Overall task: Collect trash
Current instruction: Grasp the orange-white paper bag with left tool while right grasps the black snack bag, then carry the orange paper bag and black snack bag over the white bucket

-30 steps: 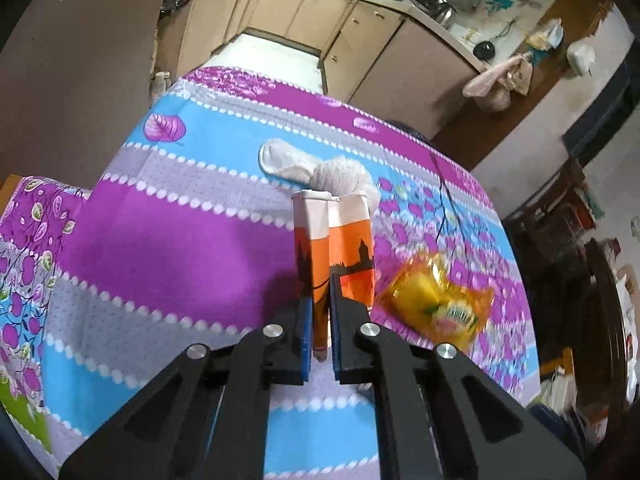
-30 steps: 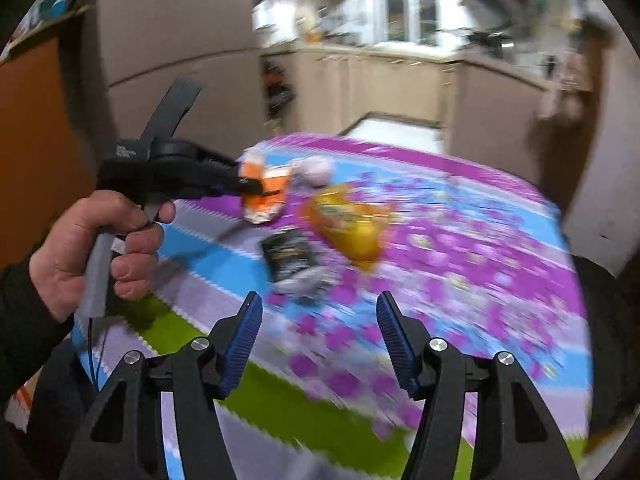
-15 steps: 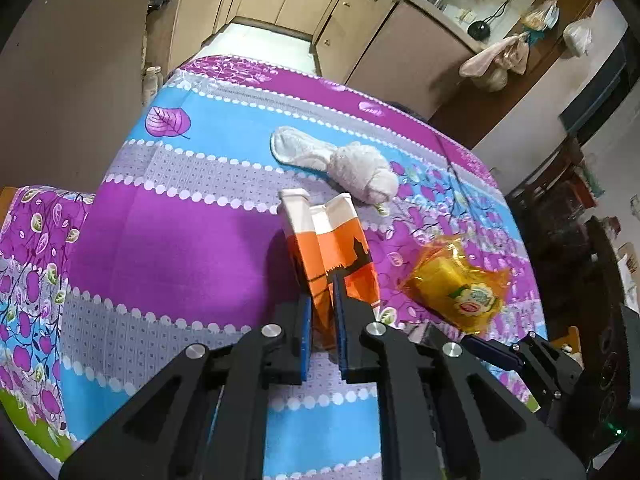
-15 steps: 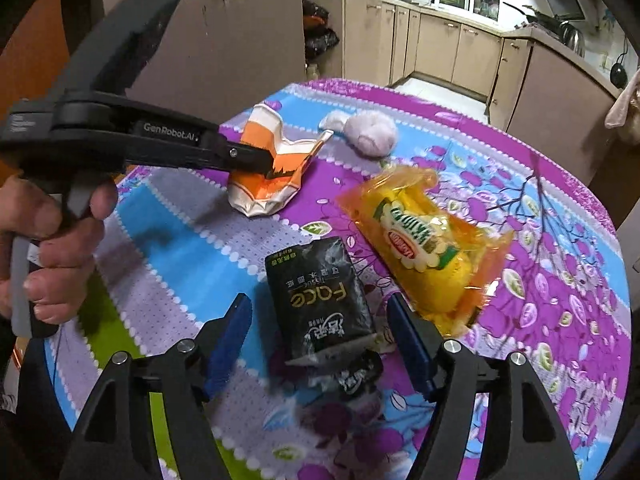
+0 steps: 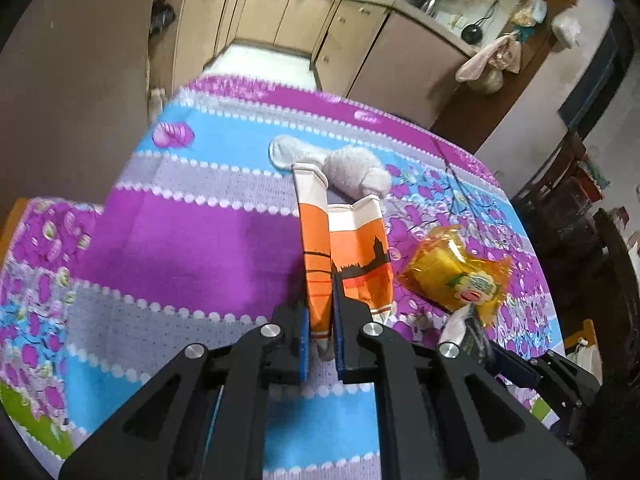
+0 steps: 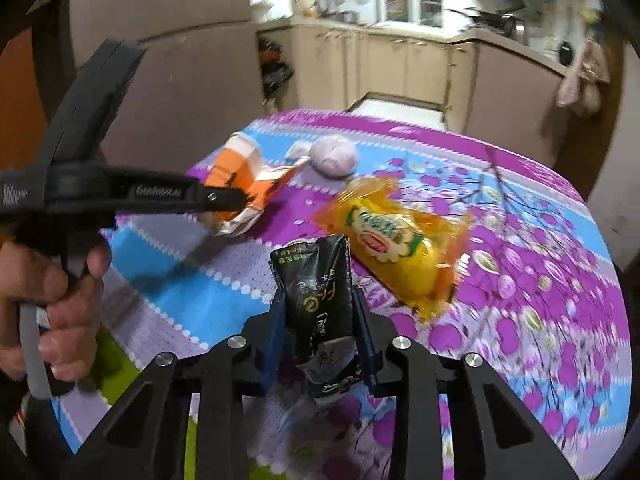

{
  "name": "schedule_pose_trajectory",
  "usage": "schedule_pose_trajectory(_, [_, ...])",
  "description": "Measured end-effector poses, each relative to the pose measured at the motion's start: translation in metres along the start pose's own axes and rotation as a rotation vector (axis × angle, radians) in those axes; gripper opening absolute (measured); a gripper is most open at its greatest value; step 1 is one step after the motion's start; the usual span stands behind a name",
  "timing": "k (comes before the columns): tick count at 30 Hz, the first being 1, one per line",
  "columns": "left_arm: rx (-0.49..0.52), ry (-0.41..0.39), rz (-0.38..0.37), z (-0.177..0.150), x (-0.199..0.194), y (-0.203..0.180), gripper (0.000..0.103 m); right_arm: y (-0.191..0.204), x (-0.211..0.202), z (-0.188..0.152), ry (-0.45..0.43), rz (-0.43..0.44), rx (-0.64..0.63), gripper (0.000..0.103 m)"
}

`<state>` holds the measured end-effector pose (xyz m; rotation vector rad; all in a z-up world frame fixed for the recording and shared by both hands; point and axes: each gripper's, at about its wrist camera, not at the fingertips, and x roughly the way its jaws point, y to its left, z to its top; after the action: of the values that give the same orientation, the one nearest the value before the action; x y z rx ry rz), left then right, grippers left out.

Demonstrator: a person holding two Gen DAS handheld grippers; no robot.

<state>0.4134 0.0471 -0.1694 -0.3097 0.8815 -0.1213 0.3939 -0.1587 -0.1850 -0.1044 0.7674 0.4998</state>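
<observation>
Pickup step: orange carton [image 5: 344, 264] is pinched by left gripper [image 5: 320, 344]; right gripper's [image 6: 320, 344] jaws, just closing, are clamped on black packet [image 6: 316, 300]. Yellow wrapper [image 6: 392, 240], just ahead-right (on tablecloth [image 6: 540, 280]), is left for next; lift needed.

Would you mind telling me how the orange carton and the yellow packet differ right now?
The orange carton is flattened, opaque card pinched in the shut left gripper; the yellow packet is puffy, see-through plastic that no gripper holds. The carton is raised off the tablecloth, while the packet lies on it. Both are trash left to collect.
</observation>
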Motion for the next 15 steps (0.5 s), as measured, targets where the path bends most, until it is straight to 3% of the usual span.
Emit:
schedule_pose_trajectory(9, [0.169,-0.198,0.121,-0.034,-0.068,-0.038,0.008,0.005,-0.067,-0.015,-0.164,-0.071,0.084,0.031])
schedule_pose_trajectory(15, [0.223,-0.283,0.16,-0.051,-0.103,-0.057,0.008,0.002,-0.116,-0.026,-0.24,-0.126,0.143,0.031])
